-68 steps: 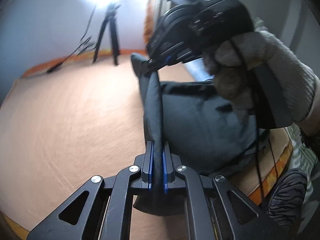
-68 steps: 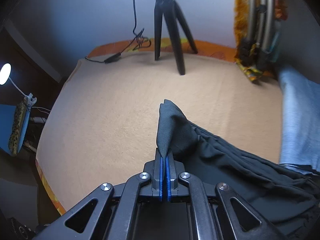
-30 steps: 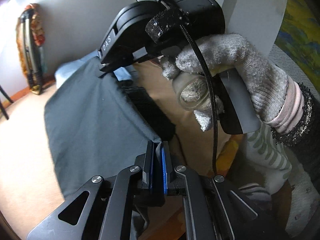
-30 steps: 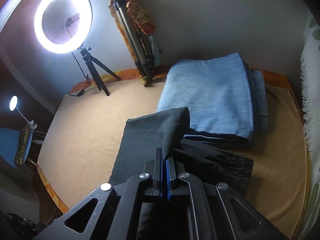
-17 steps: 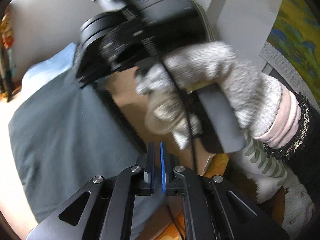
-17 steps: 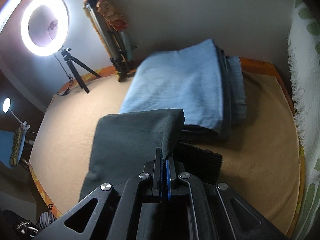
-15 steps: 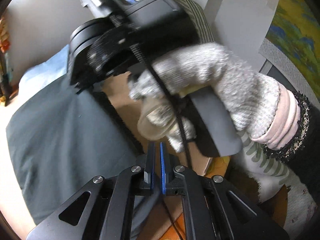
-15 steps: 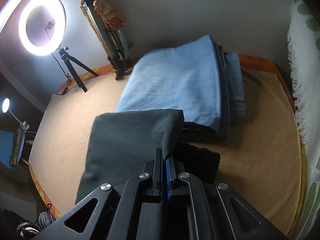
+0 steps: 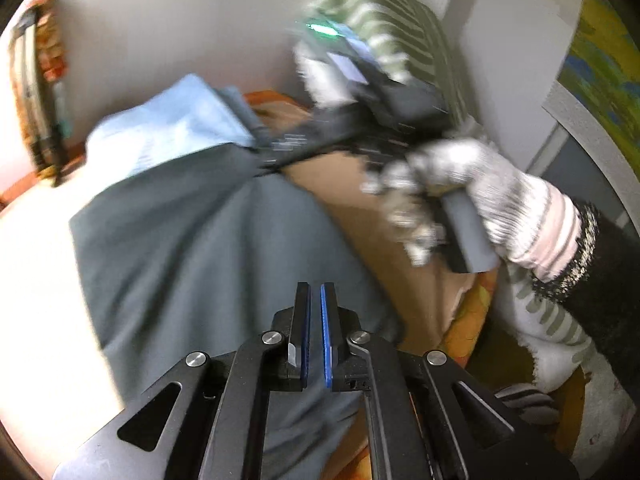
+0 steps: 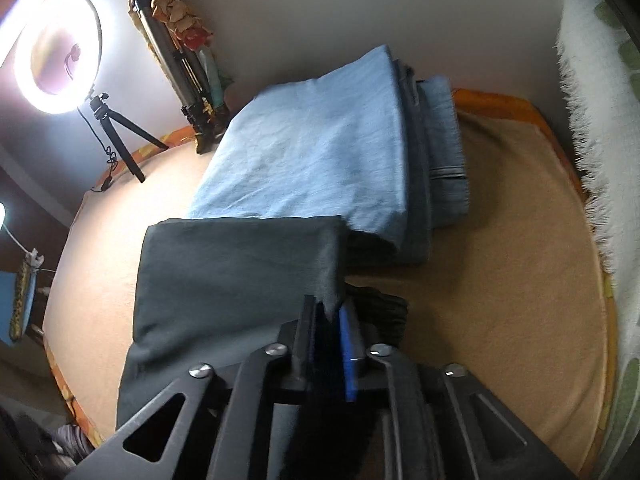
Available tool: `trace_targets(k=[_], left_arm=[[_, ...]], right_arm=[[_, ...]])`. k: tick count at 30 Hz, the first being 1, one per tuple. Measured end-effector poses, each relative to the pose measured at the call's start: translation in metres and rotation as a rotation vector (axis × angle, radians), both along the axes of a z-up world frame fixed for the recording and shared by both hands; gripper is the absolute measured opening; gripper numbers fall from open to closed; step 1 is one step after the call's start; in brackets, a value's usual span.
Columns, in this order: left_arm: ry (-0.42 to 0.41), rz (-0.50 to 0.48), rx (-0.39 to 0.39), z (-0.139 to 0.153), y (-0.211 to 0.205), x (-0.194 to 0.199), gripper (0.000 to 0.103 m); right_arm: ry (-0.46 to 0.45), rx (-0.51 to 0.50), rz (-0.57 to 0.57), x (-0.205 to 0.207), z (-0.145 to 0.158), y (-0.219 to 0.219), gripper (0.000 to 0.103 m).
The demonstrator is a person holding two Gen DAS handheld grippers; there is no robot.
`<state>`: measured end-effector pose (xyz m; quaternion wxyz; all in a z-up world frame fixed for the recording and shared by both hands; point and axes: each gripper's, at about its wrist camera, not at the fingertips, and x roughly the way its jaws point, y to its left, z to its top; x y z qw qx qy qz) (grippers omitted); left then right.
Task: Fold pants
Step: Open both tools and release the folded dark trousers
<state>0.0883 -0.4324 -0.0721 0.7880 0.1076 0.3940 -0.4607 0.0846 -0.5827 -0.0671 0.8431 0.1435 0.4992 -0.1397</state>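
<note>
The dark grey pants lie folded over on the tan bed cover, also seen in the right wrist view. My left gripper hovers over their near edge, slightly open and empty. My right gripper has its jaws parted, with the pants' corner loose between them. In the left wrist view the right gripper, held by a gloved hand, is blurred at the pants' far corner.
A stack of folded light blue and denim garments lies behind the pants. A ring light on a tripod and a folded tripod stand by the wall. A fringed white and green blanket hangs at the right.
Both grippers carried the pants' edge over and laid it down as a fold. The left gripper let go first; the right gripper's jaws have just opened from the corner.
</note>
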Motion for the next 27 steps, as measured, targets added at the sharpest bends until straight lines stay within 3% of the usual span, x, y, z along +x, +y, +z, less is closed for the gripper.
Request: trace_targets(k=[2,4,7,10,13,15,21,27], left_arm=[[0.009,0.041,0.0,0.0,0.013,0.009,0.004],[0.012,0.08,0.001,0.001,0.026,0.016,0.004],[0.005,0.156,0.005,0.003,0.048,0.031,0.02],[0.009,0.212,-0.001,0.006,0.065,0.045,0.023],[0.01,0.25,0.007,0.005,0.077,0.06,0.025],[0.031,0.262,0.006,0.0,0.081,0.065,0.038],[0.116,0.339,-0.02,-0.02,0.094,0.087,0.049],[0.156,0.365,-0.012,-0.036,0.104,0.104,0.05]], right_arm=[[-0.011,-0.005,-0.018,-0.008,0.006,-0.002,0.03],[-0.029,-0.001,-0.026,-0.016,0.013,-0.003,0.035],[-0.067,0.01,-0.038,-0.035,0.025,0.0,0.044],[-0.095,0.017,-0.053,-0.05,0.031,0.005,0.062],[-0.106,0.019,-0.038,-0.061,0.034,0.015,0.065],[-0.104,0.018,-0.033,-0.066,0.033,0.021,0.074],[-0.098,0.009,-0.05,-0.072,0.025,0.021,0.082],[-0.13,0.054,-0.062,-0.074,0.019,0.012,0.087]])
